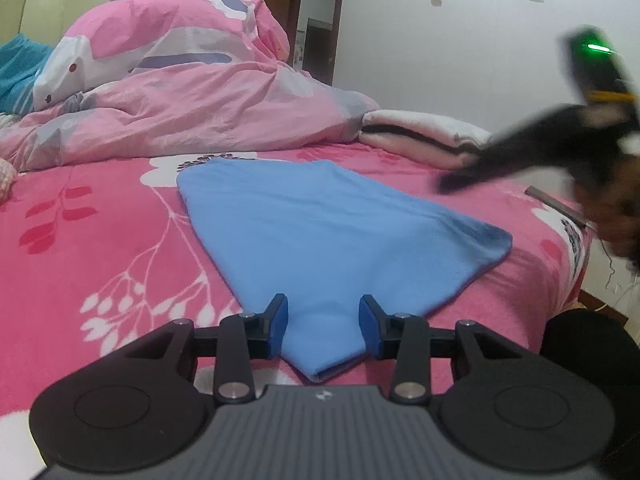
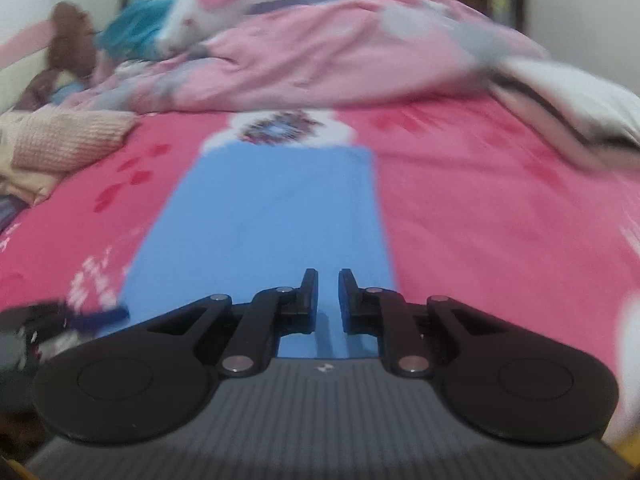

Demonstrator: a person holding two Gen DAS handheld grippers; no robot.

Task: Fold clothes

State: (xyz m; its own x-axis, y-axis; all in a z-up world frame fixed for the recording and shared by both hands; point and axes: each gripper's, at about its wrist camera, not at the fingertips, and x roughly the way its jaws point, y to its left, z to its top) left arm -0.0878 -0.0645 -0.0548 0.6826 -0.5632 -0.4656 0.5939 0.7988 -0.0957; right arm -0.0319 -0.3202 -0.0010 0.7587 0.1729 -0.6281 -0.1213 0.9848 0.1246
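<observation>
A light blue cloth [image 1: 320, 232] lies spread on the pink flowered bedspread [image 1: 100, 240]. Its near corner is bunched between the blue pads of my left gripper [image 1: 322, 320], which is shut on it; the corner's folded end hangs out below the fingers. In the right wrist view the same cloth [image 2: 272, 216] runs away from me as a long strip. My right gripper [image 2: 328, 288] hovers over its near end, jaws almost together with nothing between them. The left wrist view shows that gripper [image 1: 448, 184] blurred at the right, past the cloth's far side.
A crumpled pink duvet [image 1: 180, 92] fills the back of the bed. Folded white and black clothes [image 1: 424, 136] lie at the back right, knitted beige clothing [image 2: 60, 144] at the left. The bed's edge [image 1: 576, 240] drops off at the right.
</observation>
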